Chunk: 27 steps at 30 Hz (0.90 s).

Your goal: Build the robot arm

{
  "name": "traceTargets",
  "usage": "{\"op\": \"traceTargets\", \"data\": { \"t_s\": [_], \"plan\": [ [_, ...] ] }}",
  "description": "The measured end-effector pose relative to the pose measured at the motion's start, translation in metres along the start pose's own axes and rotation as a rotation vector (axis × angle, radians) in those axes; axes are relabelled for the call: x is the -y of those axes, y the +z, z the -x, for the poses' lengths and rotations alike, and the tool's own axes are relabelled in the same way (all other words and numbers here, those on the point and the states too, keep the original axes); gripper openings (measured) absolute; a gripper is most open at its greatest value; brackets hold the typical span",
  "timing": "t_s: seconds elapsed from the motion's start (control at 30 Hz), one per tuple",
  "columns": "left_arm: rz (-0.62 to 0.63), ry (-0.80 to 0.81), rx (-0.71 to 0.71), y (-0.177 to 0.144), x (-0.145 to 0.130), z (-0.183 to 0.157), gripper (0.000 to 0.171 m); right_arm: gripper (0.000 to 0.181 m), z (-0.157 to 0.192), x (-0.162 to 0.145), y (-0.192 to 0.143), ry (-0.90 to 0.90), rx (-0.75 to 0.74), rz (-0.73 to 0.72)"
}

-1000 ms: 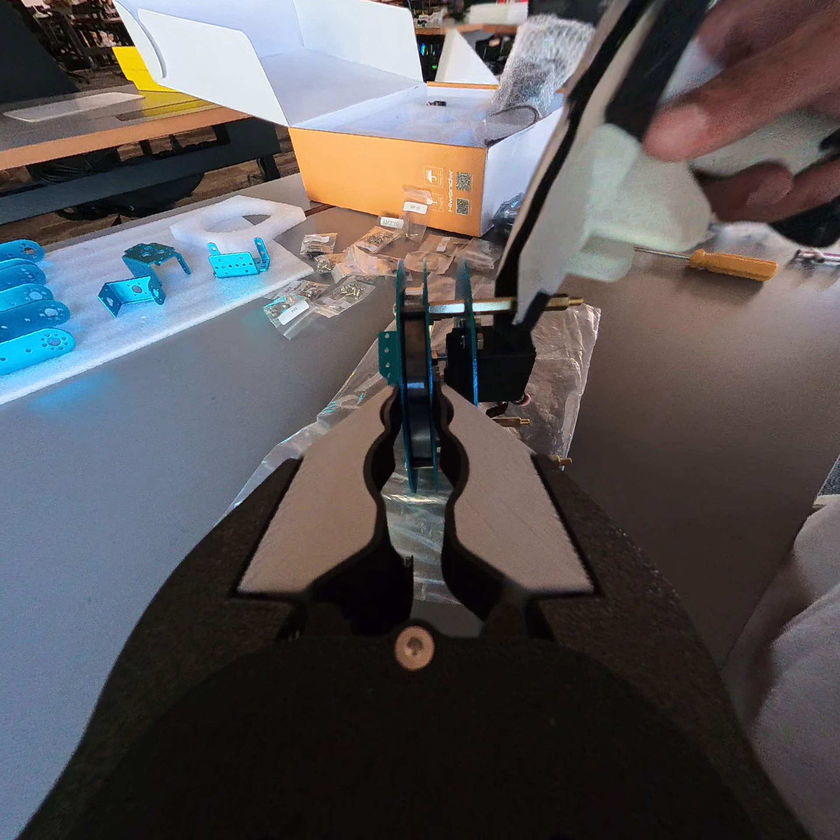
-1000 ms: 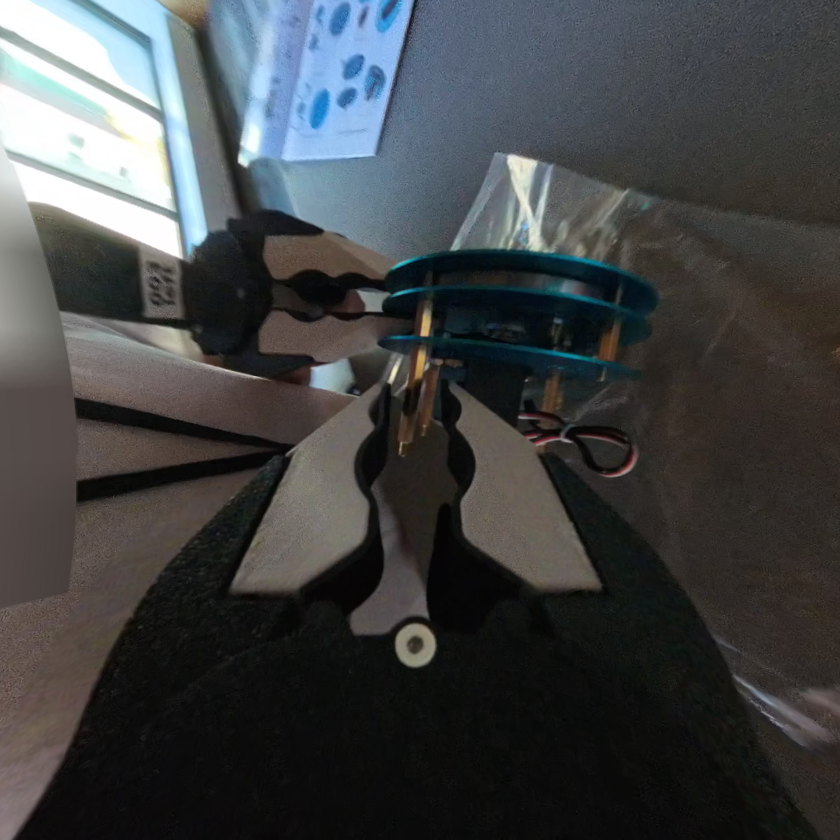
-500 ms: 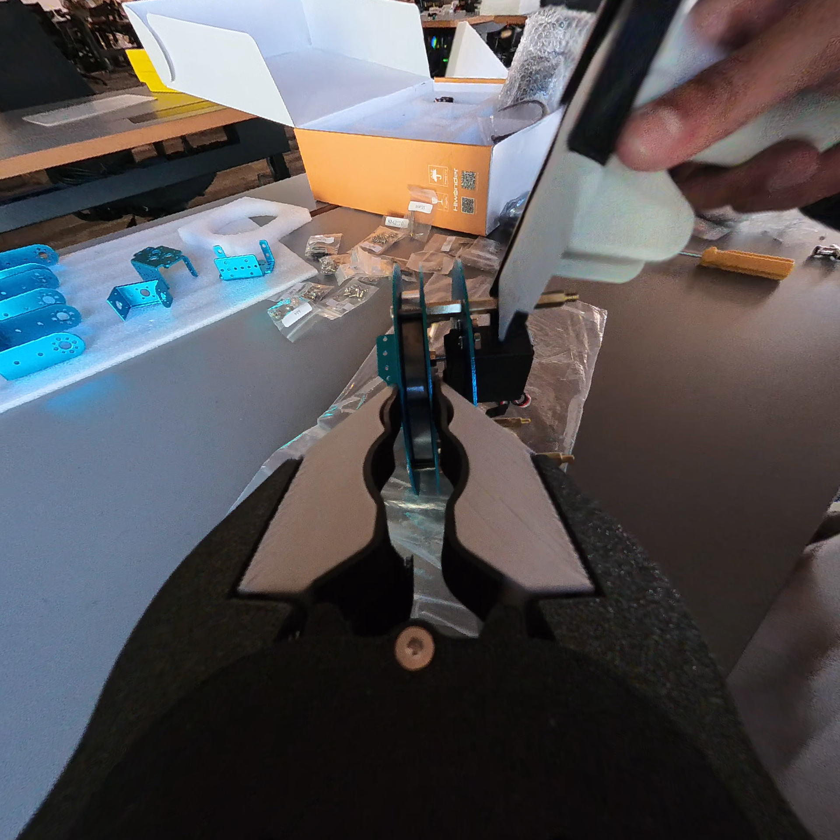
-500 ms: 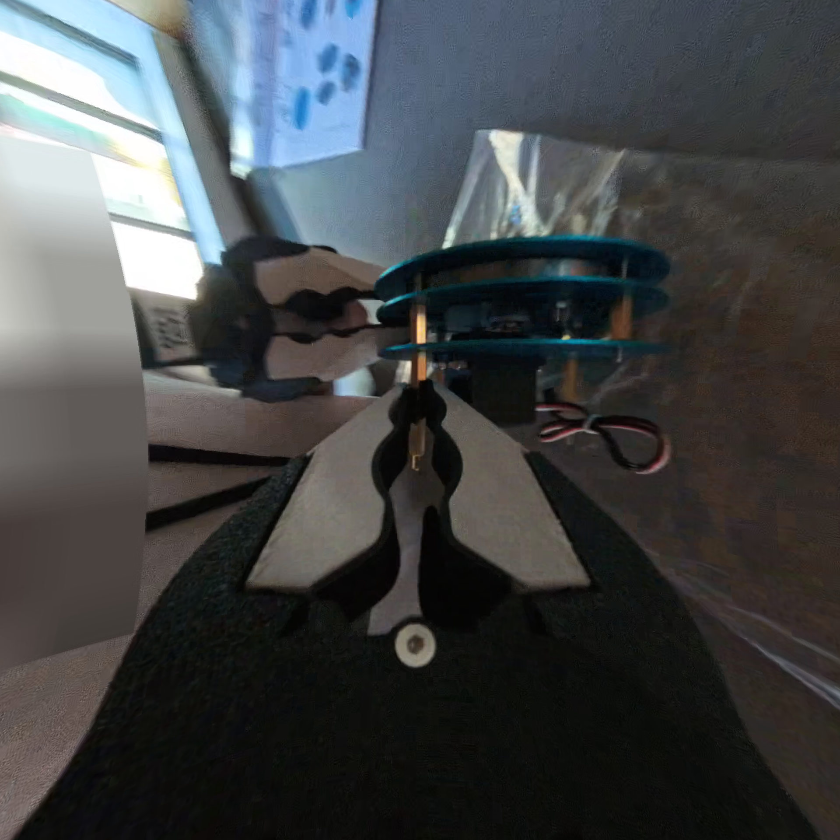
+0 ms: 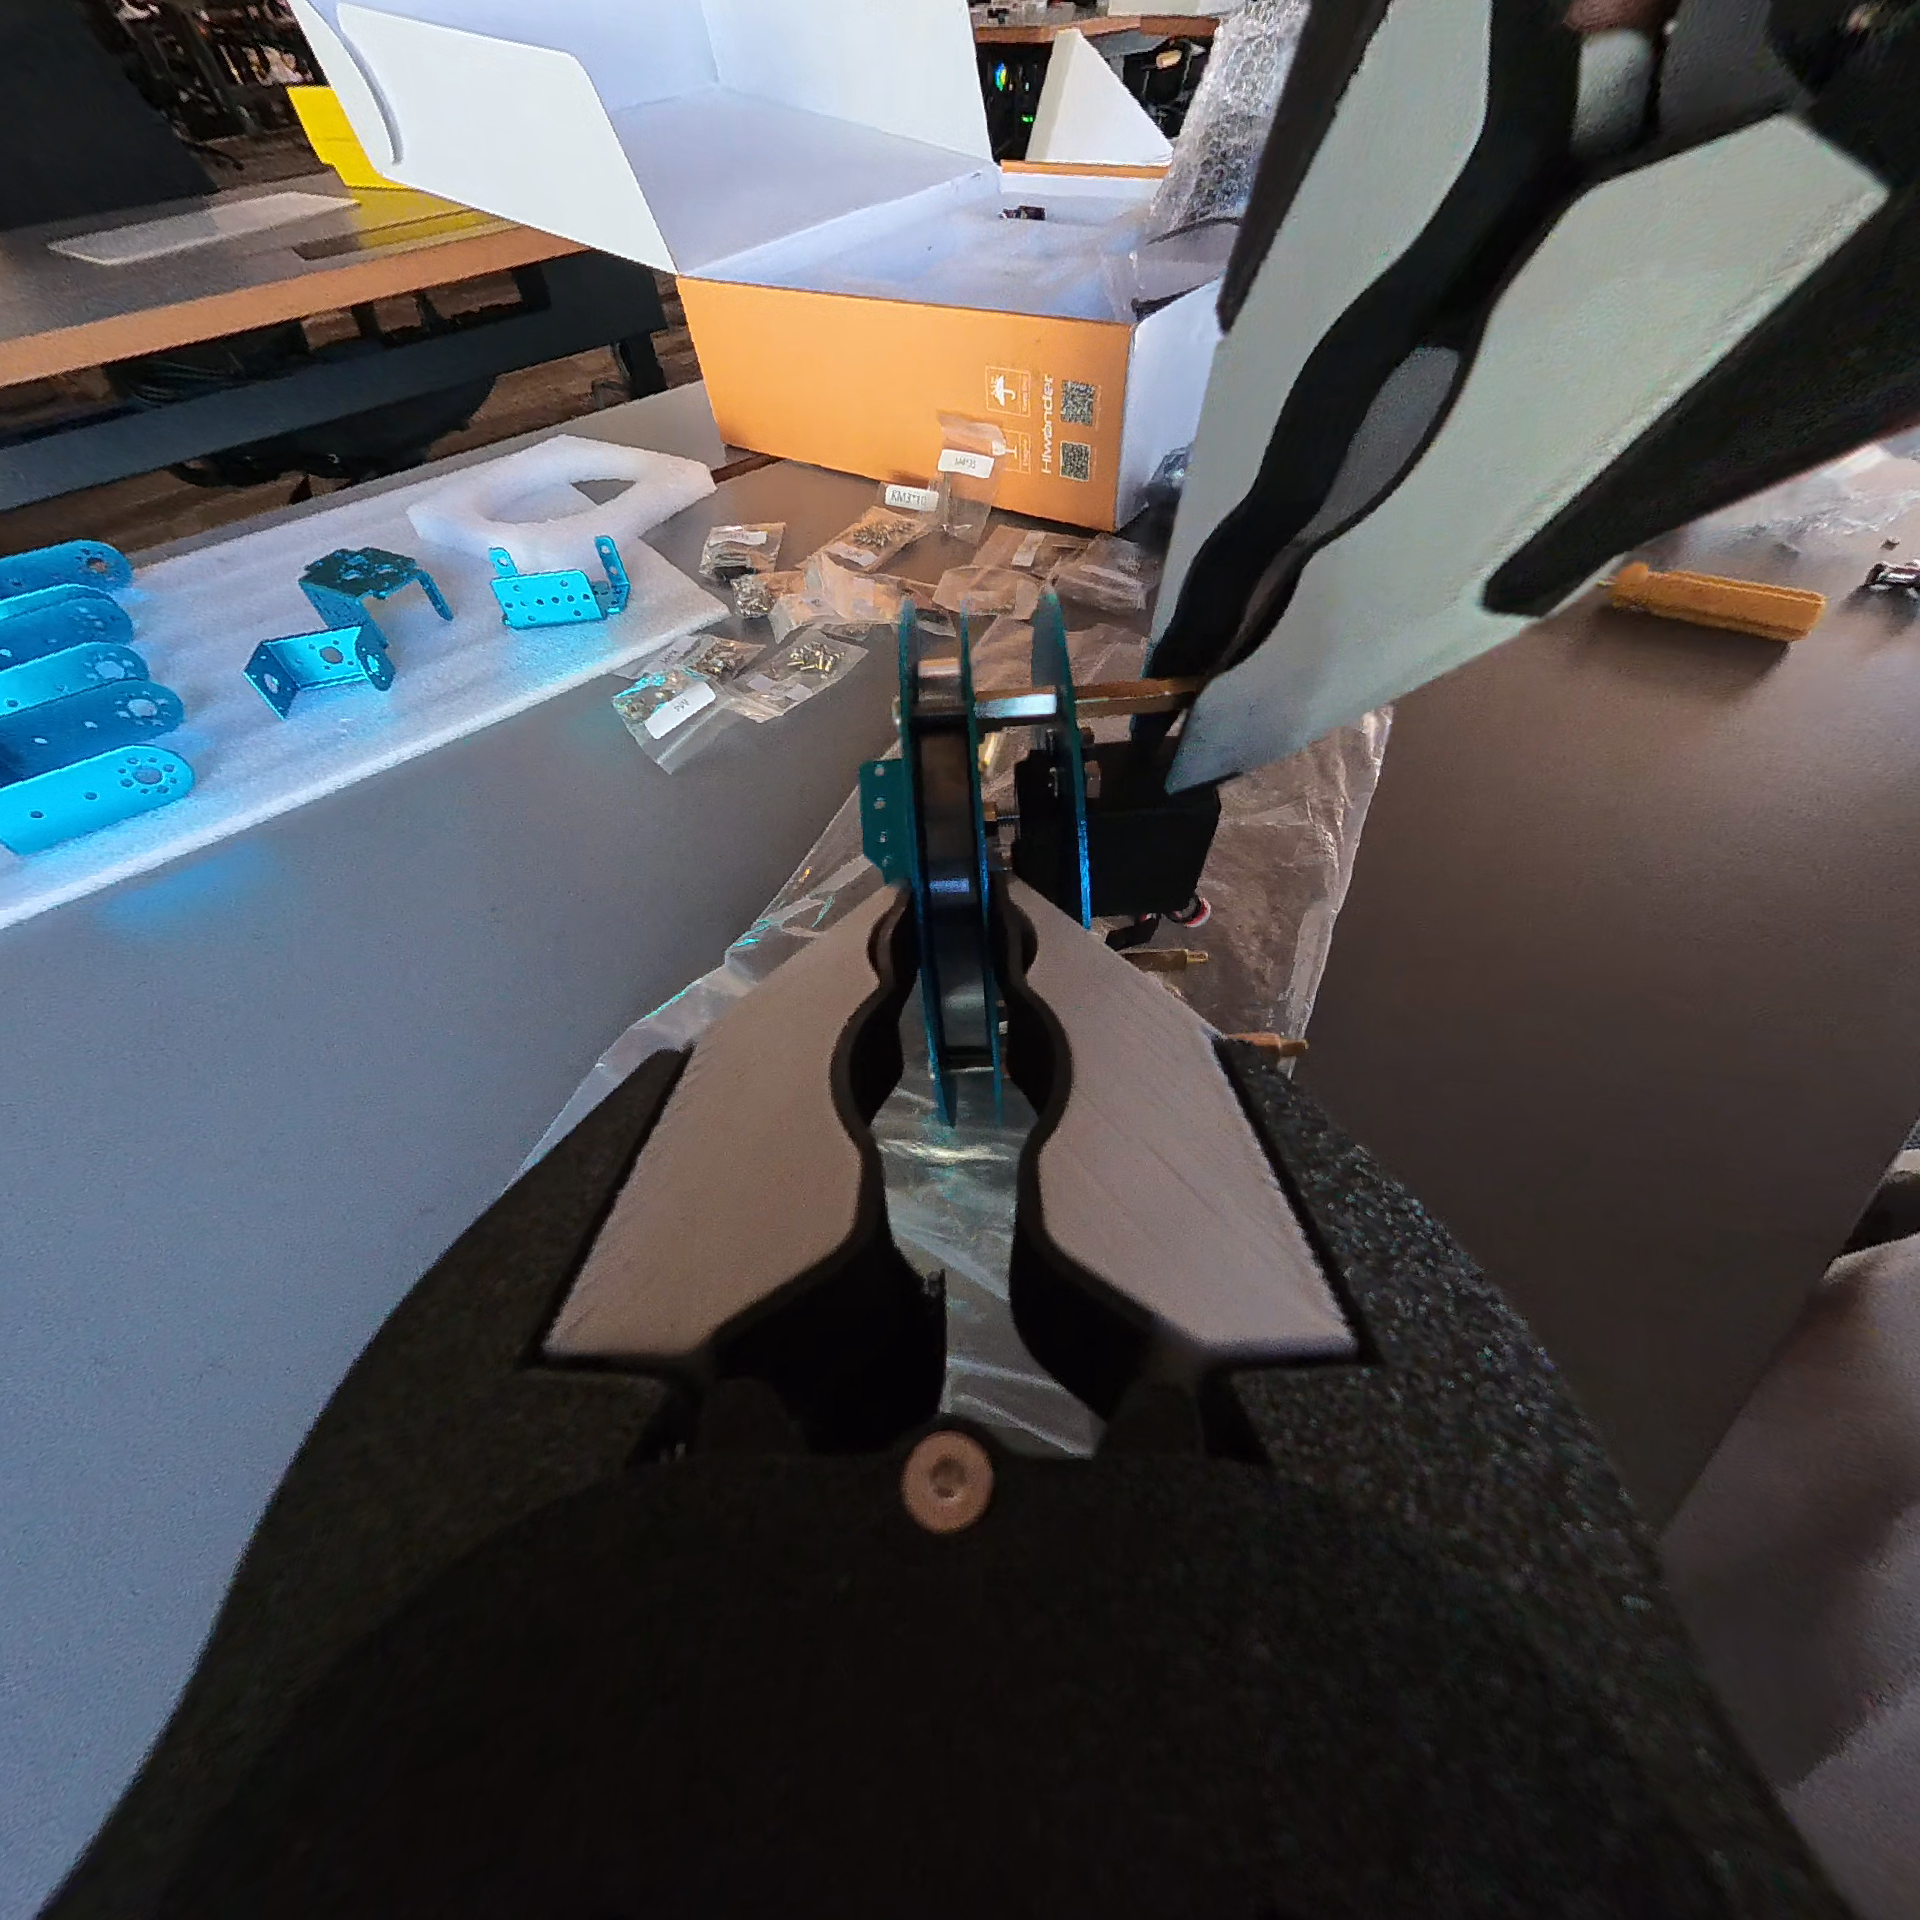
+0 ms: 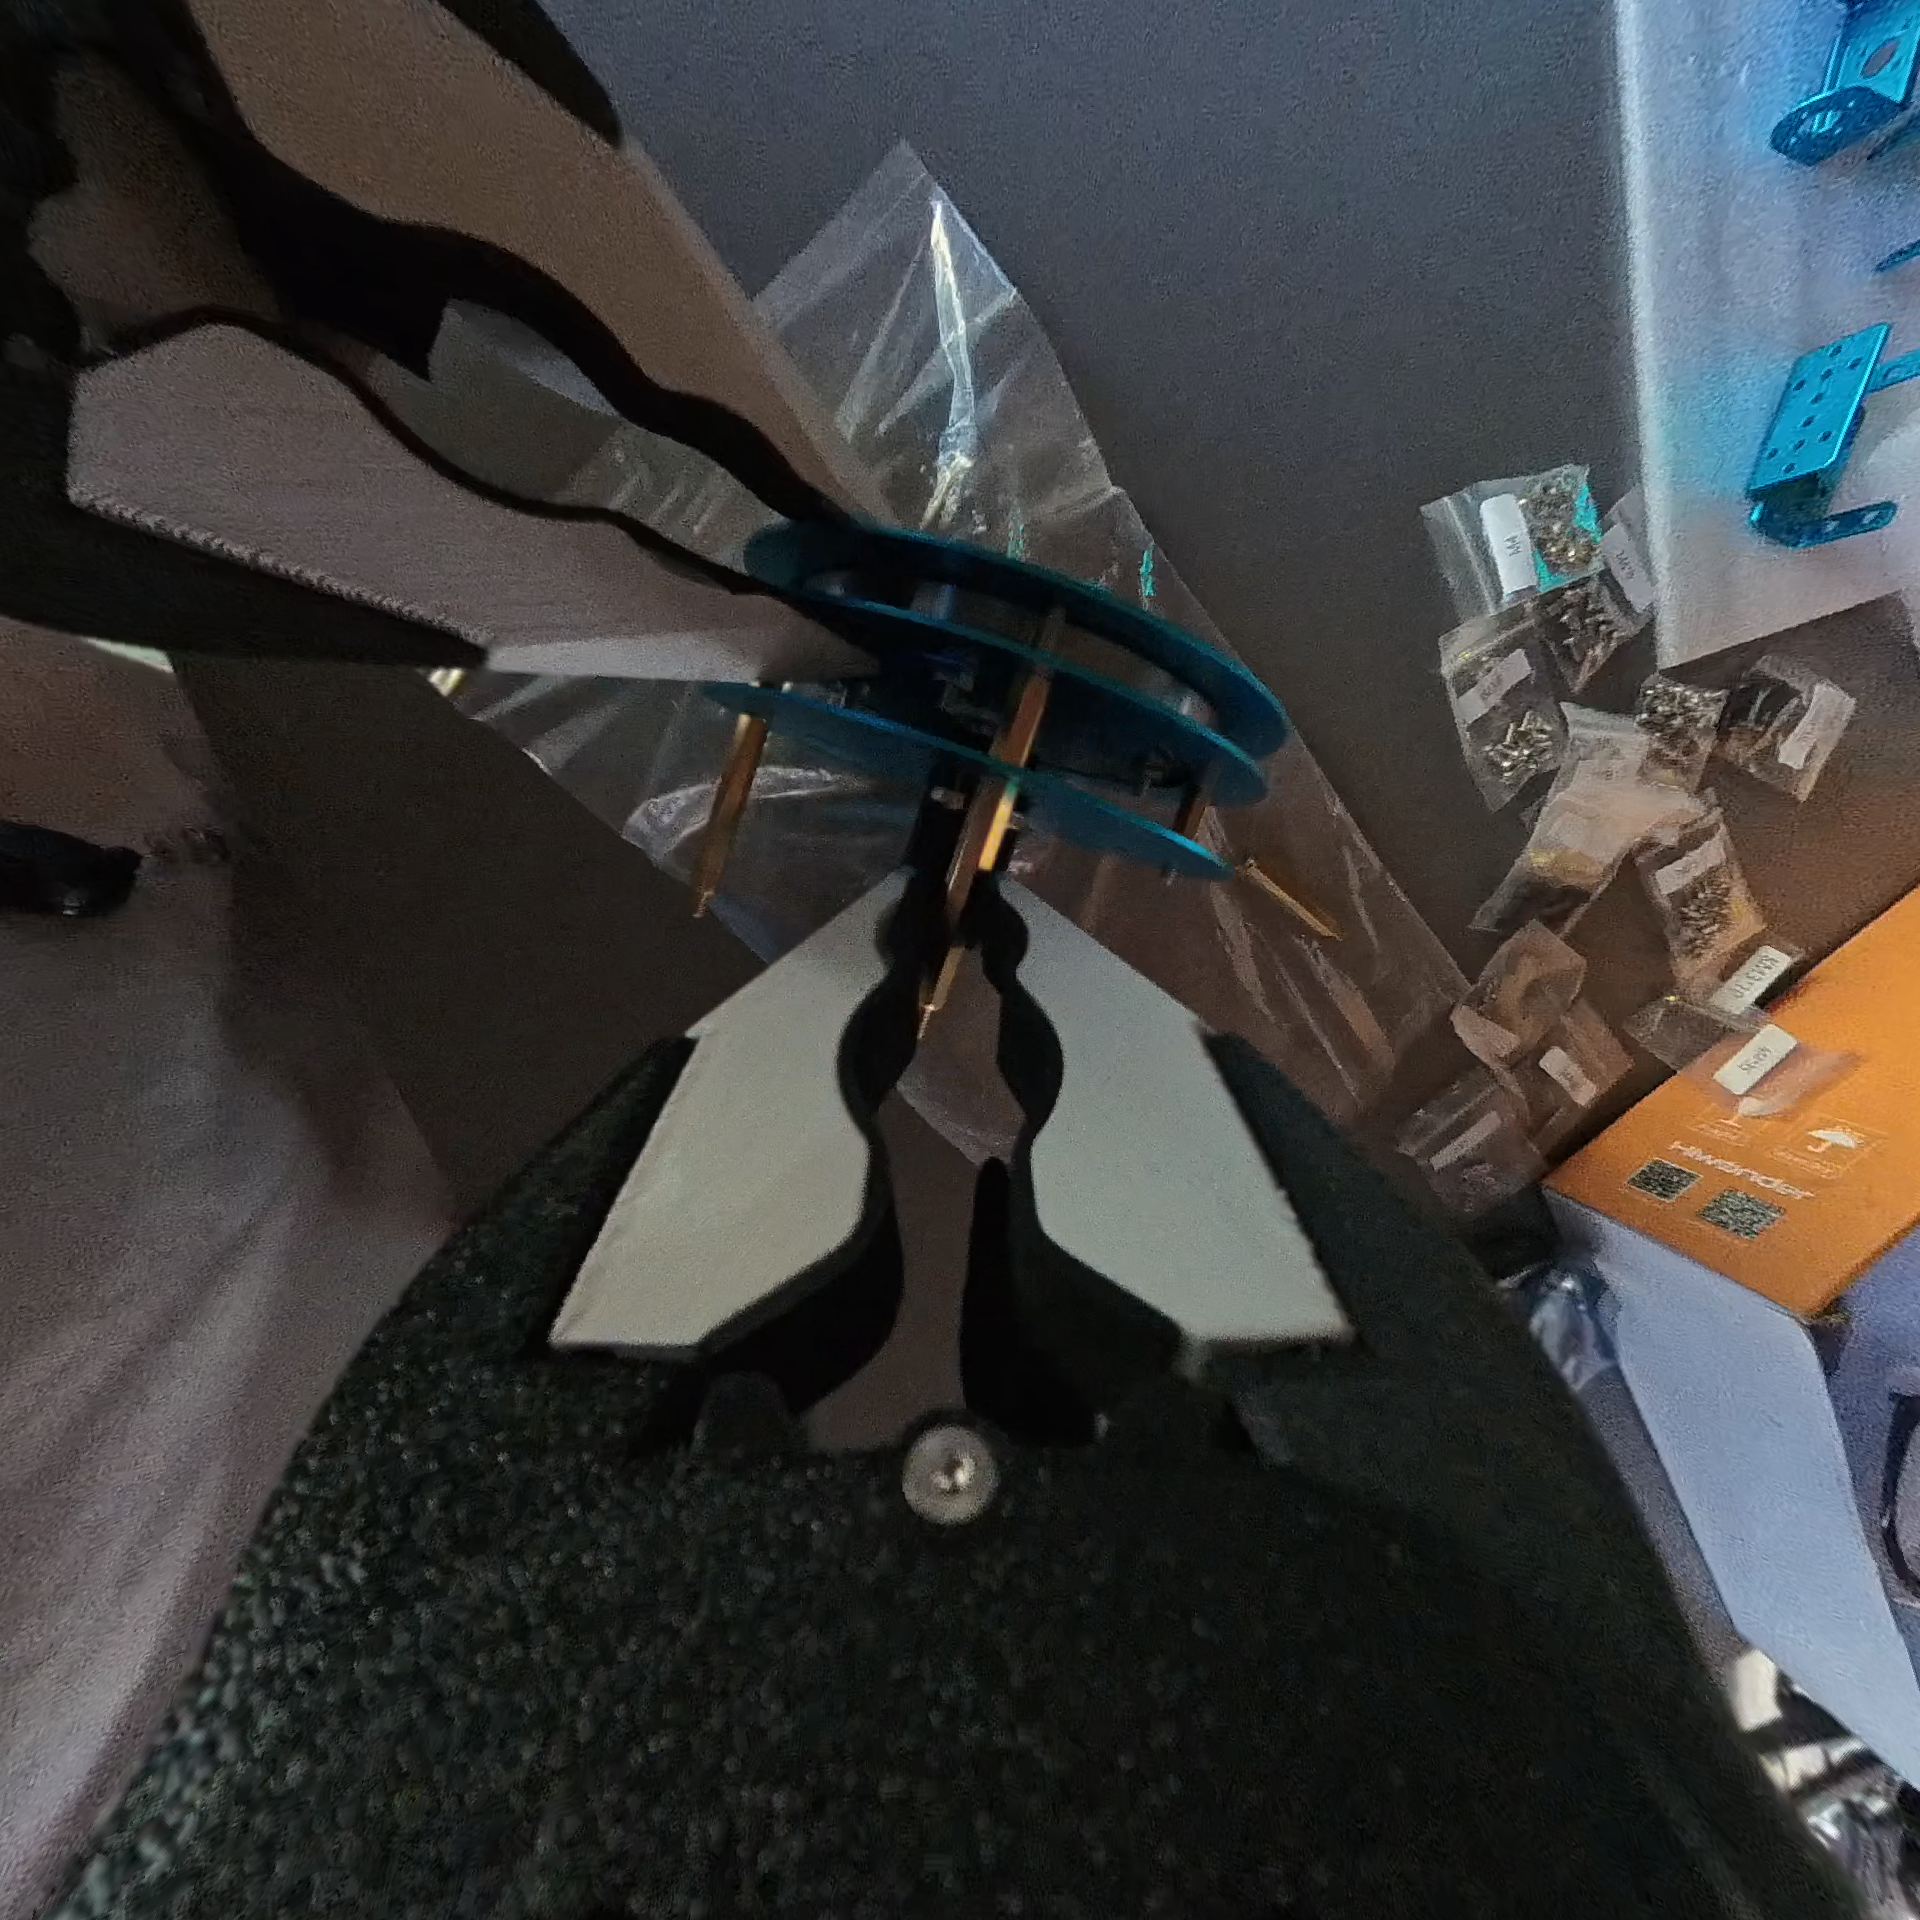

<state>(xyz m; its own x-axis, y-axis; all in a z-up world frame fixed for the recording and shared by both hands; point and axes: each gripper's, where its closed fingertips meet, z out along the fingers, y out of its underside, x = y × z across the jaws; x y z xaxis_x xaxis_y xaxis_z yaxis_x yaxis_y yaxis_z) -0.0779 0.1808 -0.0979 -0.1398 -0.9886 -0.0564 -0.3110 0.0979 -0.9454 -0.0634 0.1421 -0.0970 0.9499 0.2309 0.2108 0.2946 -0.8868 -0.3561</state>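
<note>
Blue disc stack (image 6: 1091, 665) clamped edge-on in left tongs (image 5: 953, 914), one brass standoff (image 6: 971, 847) pinched between right tongs (image 6: 954, 904), held above clear bag (image 6: 935, 312) on grey tabletop (image 5: 312, 1039).

Bright daylight, glare on the white foam sheet (image 5: 343, 675); wide-angle edges bend, right wrist view motion-blurred.

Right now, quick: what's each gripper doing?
Left gripper: shut on the blue disc stack.
Right gripper: shut on a brass standoff.
</note>
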Motion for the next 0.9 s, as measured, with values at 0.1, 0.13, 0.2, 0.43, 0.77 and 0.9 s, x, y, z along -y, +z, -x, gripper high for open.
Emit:
{"op": "traceTargets", "data": {
  "t_s": [0.1, 0.13, 0.2, 0.43, 0.77, 0.9],
  "plan": [
    [-0.008, 0.012, 0.011, 0.0, 0.0, 0.001, 0.012, 0.004, 0.001, 0.002, 0.0, 0.187, 0.173, -0.039],
    [-0.013, 0.014, 0.013, 0.0, 0.0, 0.001, 0.012, 0.002, 0.004, 0.004, -0.001, 0.332, 0.334, -0.072],
    [-0.021, 0.015, 0.012, 0.0, 0.0, 0.001, 0.012, 0.002, 0.015, 0.008, -0.006, 0.678, 0.785, -0.109],
    [-0.015, -0.009, -0.006, -0.002, -0.002, 0.002, 0.012, 0.005, 0.019, 0.013, -0.008, 0.745, 0.904, -0.21],
    [-0.006, 0.035, 0.019, 0.001, 0.001, -0.003, 0.012, 0.005, 0.0, 0.004, -0.001, 0.111, 0.107, -0.043],
    [-0.014, 0.016, 0.002, 0.0, -0.001, -0.004, 0.012, 0.004, 0.016, 0.012, -0.011, 0.838, 1.005, -0.158]
  ]
}}
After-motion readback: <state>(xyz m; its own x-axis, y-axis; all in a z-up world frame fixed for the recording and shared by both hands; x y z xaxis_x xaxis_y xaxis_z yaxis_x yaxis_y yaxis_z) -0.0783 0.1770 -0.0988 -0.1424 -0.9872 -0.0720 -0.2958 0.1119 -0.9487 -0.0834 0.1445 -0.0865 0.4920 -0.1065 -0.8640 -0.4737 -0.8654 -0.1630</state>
